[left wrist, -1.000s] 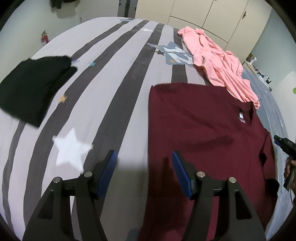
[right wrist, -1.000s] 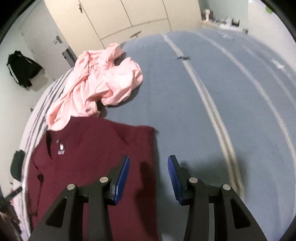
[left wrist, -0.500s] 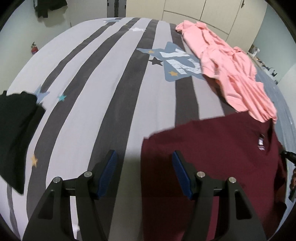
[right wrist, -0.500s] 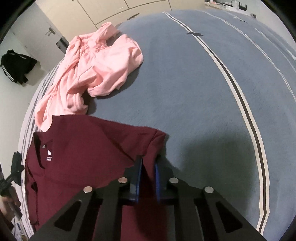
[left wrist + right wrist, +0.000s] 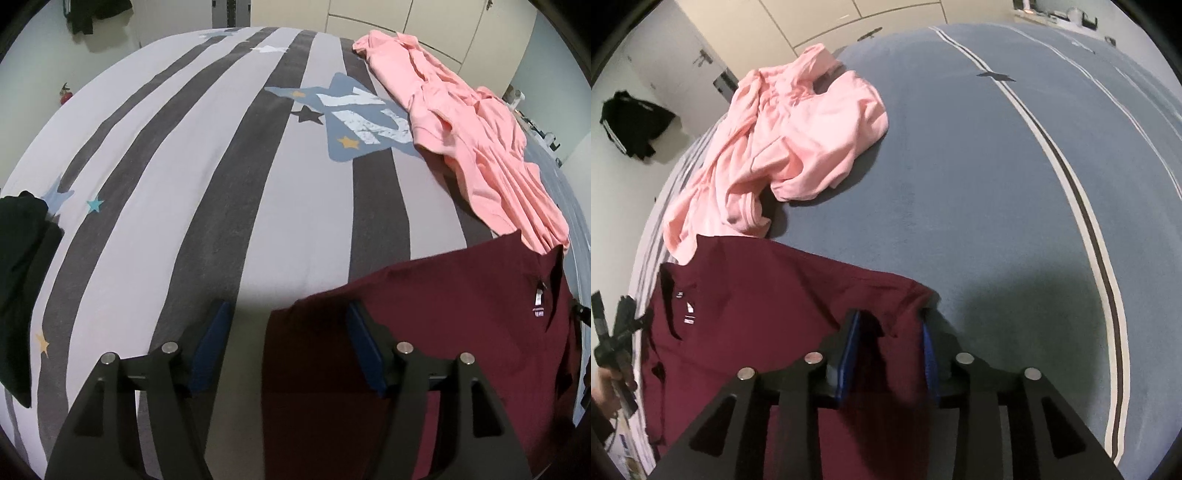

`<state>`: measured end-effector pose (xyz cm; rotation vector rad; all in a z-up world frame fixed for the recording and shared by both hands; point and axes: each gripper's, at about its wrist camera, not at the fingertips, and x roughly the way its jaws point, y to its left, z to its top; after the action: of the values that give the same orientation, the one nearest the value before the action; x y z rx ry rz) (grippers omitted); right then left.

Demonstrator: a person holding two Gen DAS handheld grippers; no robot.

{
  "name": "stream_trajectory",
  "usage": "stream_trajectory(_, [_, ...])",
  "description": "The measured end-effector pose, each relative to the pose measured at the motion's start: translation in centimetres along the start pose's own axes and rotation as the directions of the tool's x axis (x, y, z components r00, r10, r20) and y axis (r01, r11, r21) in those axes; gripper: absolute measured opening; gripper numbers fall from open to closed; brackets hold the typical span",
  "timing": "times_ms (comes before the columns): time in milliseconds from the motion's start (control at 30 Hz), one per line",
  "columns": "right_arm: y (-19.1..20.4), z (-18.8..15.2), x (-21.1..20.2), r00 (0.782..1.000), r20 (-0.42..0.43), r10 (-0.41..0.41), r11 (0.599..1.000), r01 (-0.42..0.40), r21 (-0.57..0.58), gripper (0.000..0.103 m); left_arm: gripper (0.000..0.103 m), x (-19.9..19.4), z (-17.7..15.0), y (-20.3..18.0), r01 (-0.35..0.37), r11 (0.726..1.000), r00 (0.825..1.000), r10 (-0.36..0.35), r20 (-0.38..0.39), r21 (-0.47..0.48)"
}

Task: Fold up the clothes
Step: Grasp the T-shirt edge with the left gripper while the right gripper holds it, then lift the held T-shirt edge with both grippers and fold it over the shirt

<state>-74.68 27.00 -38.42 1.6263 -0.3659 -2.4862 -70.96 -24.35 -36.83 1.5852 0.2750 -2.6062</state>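
Pink garment (image 5: 476, 140) was crumpled beside maroon shirt (image 5: 768, 306) on bed (image 5: 221, 177); shirt edge was seen between half-open left tongs (image 5: 288, 343), sleeve between just-reopened right tongs (image 5: 890, 350)

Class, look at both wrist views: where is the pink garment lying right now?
The pink garment lies crumpled on the bed, upper left in the right wrist view and upper right in the left, its near end touching the maroon shirt collar.

A maroon shirt (image 5: 461, 314) and a pink garment (image 5: 472, 125) lie on a bedspread (image 5: 207, 177) striped light and dark grey with stars, beside a blue blanket (image 5: 979, 184) with pale stripes.
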Motion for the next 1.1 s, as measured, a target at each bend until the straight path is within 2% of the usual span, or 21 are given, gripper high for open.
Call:
stream_trajectory(33, [0.1, 0.1, 0.2, 1.0, -0.003, -0.008, 1.0, 0.008, -0.001, 0.034, 0.051, 0.0, 0.1, -0.2, 0.022, 1.0, 1.0, -0.022, 0.003, 0.005])
stream_trajectory(67, [0.2, 0.2, 0.3, 1.0, 0.0, -0.013, 1.0, 0.013, -0.001, 0.034, 0.04, 0.0, 0.1, -0.7, 0.017, 0.999, 1.0, -0.017, 0.0, 0.033])
stream_trajectory(133, [0.4, 0.4, 0.5, 1.0, 0.003, -0.015, 1.0, 0.015, -0.012, 0.034, 0.028, 0.1, 0.2, -1.4, -0.003, 0.996, 1.0, 0.003, -0.001, 0.085])
stream_trajectory(167, [0.5, 0.5, 0.6, 1.0, 0.0, -0.021, 1.0, 0.021, -0.022, 0.031, 0.016, 0.1, 0.3, -1.7, -0.011, 0.995, 1.0, 0.011, 0.002, 0.103])
stream_trajectory(200, [0.6, 0.6, 0.6, 0.999, -0.001, -0.035, 0.999, 0.035, -0.036, 0.021, 0.006, 0.1, 0.4, -1.9, -0.02, 0.992, 1.0, 0.02, 0.005, 0.122])
stream_trajectory(300, [0.3, 0.9, 0.5, 1.0, -0.004, -0.025, 0.999, 0.025, -0.03, 0.012, 0.005, -0.6, 0.6, -1.6, -0.013, 0.994, 1.0, 0.011, 0.021, 0.109])
stream_trajectory(400, [0.6, 0.7, -0.7, 0.999, 0.027, -0.036, 0.998, 0.037, -0.044, 0.01, 0.005, -2.2, 1.2, -1.4, -0.008, 0.995, 0.998, 0.003, 0.056, 0.095])
stream_trajectory(500, [0.9, 0.6, -3.0, 0.997, 0.082, -0.011, 0.999, 0.015, -0.045, 0.01, 0.005, -4.4, 1.6, -1.4, 0.003, 0.995, 0.995, -0.012, 0.099, 0.099])
stream_trajectory(800, [2.2, -1.7, -10.3, 0.98, 0.193, 0.056, 0.996, -0.04, -0.083, 0.01, 0.005, -14.0, -1.0, -1.2, 0.044, 0.996, 0.977, -0.059, 0.205, 0.074])
stream_trajectory(933, [2.2, -5.3, -15.5, 0.968, 0.235, 0.087, 0.994, -0.07, -0.082, 0.01, 0.005, -19.8, -5.2, -0.3, 0.058, 0.998, 0.975, -0.064, 0.215, 0.034])
stream_trajectory(1100, [1.6, -13.5, -22.7, 0.965, 0.232, 0.119, 0.992, -0.104, -0.074, 0.01, 0.005, -28.3, -14.4, 1.7, 0.036, 0.999, 0.981, -0.033, 0.192, -0.01])
